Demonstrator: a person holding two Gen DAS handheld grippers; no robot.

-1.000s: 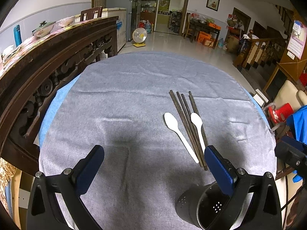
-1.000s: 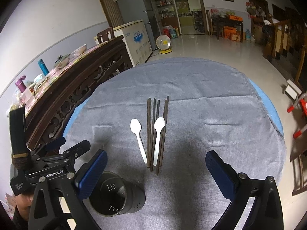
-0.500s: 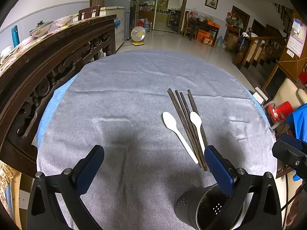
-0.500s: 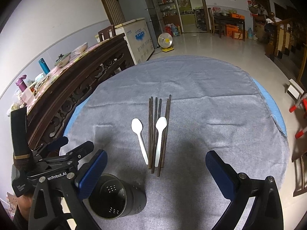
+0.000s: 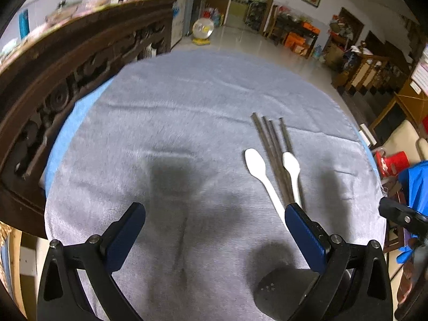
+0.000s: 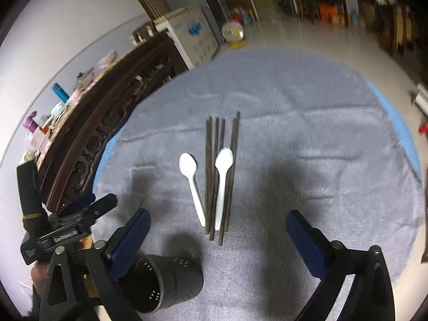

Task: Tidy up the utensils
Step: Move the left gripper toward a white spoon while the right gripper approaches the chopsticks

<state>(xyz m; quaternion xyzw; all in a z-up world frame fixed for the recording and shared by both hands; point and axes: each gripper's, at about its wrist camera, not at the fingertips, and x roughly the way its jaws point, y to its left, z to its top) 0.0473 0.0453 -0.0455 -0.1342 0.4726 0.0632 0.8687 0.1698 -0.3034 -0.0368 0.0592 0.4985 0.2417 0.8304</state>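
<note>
Right gripper (image 6: 218, 230) wide apart, jaws just closing slightly, nothing between the pads; chopsticks (image 6: 211, 171) and two white spoons (image 6: 188, 164) lie at 12 o'clock ahead of it, black perforated holder (image 6: 165, 281) on its side at 8 o'clock. Left gripper (image 5: 214, 219) also spread, empty, over bare grey cloth (image 5: 165, 123). Round table, blue edge showing; carved dark wooden cabinet (image 5: 67, 61) at 10 o'clock, tiled floor beyond.
</note>
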